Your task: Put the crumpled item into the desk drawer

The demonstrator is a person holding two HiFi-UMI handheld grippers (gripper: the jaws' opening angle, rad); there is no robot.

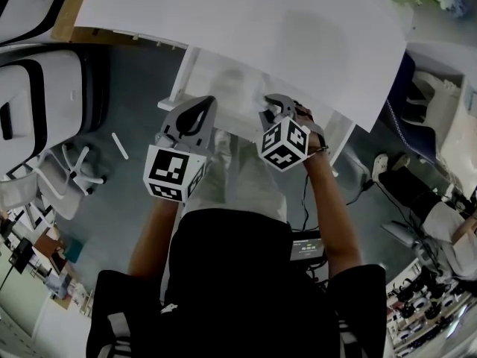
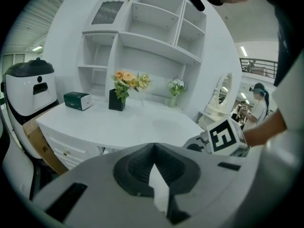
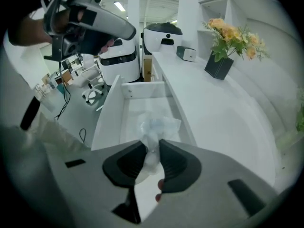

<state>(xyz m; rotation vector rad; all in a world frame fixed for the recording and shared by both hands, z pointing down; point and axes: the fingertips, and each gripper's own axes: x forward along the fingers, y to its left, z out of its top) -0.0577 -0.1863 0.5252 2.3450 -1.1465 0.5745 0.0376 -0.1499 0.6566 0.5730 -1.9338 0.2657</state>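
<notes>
One crumpled item [image 3: 154,129], white and partly translucent, is clamped between the jaws of the right gripper [image 3: 152,144]. The jaws stand partly closed, with their pads pressing on the item's narrow lower part. That part is hidden between the pads. The loose, wider end spreads out beyond the jaw tips, over the open drawer [image 3: 107,122]. Whether that end touches the drawer floor cannot be told. In the head view the item is hard to make out against the pale drawer interior.

In the head view the right gripper [image 1: 274,104] points steeply down into the drawer [image 1: 182,80]. The far part of the drawer is cut off under the overhanging white desk top [image 1: 261,28].

To the left, the left gripper [image 1: 201,109] sits near the drawer's left side. In its own view the left gripper [image 2: 153,146] has its jaw tips together with nothing between them.

On the far side of the desk top [image 2: 118,122] stand three things:
- a black pot of orange flowers [image 2: 118,96]
- a small vase of pale flowers [image 2: 175,91]
- a green box [image 2: 77,100]

A white shelf unit [image 2: 147,37] rises behind them. A white appliance with a dark top [image 2: 28,87] stands at the desk's left end, partly cut off by the picture's edge.
</notes>
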